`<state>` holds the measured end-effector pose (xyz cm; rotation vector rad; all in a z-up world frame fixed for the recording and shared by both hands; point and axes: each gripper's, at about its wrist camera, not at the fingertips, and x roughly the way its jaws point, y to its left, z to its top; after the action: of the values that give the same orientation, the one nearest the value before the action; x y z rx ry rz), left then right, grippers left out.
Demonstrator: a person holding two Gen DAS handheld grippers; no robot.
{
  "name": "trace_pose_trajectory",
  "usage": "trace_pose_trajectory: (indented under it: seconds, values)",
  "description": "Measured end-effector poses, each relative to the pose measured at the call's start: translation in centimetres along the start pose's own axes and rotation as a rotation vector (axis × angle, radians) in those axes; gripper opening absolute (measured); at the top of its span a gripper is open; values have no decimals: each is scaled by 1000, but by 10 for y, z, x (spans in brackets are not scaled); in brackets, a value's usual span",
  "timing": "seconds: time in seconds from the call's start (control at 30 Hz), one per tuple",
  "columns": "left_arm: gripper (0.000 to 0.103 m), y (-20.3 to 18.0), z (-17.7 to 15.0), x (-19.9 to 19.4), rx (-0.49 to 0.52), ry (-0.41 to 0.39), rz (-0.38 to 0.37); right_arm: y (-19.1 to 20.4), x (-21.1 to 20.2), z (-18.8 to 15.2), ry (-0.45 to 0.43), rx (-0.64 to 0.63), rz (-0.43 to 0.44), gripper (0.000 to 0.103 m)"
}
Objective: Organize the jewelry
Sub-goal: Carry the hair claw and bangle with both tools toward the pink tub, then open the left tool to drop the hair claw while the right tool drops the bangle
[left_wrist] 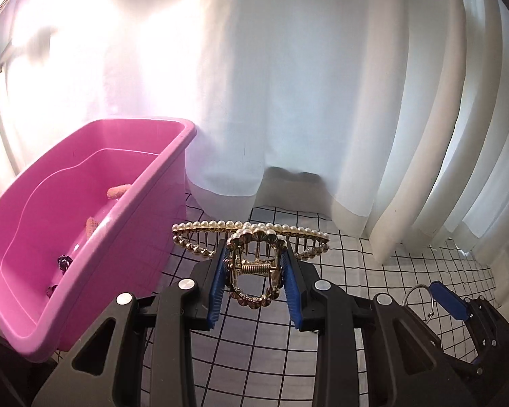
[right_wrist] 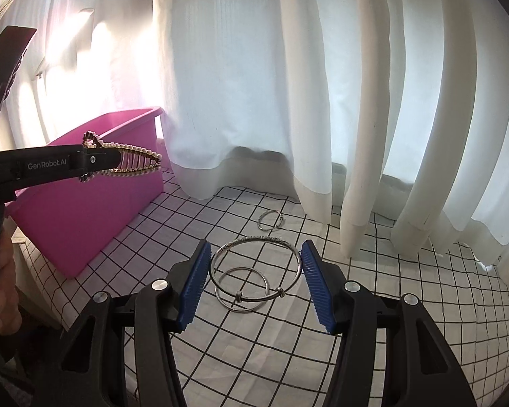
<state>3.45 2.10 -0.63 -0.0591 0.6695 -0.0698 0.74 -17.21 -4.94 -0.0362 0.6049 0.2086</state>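
Observation:
My left gripper (left_wrist: 254,257) is shut on a gold pearl hair claw (left_wrist: 251,237) and holds it in the air beside the pink bin (left_wrist: 142,183). The claw also shows in the right wrist view (right_wrist: 132,159), level with the bin's rim (right_wrist: 132,115). My right gripper (right_wrist: 254,264) is open, its blue pads on either side of a large silver bangle (right_wrist: 256,264) that lies on the checked cloth (right_wrist: 390,288). A smaller silver ring (right_wrist: 242,288) overlaps the bangle. Another small silver hoop (right_wrist: 270,219) lies farther back.
The pink bin holds orange pieces (left_wrist: 118,191) and small dark items (left_wrist: 63,262). White curtains (right_wrist: 288,84) hang close behind the table. The right gripper's blue pad (left_wrist: 448,302) and a silver ring (left_wrist: 415,300) show at the left view's right edge.

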Motion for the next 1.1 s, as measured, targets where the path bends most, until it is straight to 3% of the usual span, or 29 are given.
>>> trace_pose_trajectory:
  seconds: [0.33, 0.57, 0.73, 0.93, 1.1]
  values:
    - [30, 40, 28, -54, -105, -80, 134, 37, -8, 63, -111, -111, 144, 53]
    - [30, 103, 42, -61, -148, -105, 228, 88, 16, 115, -146, -160, 237, 53]
    - [30, 155, 52, -54, -194, -90, 255, 134, 40, 155, -171, -208, 287, 53]
    - [30, 198, 57, -38, -228, -50, 280, 182, 71, 190, -145, -245, 359, 53]
    - [30, 223, 53, -21, -302, 13, 309, 210, 106, 206, -51, -290, 440, 53]
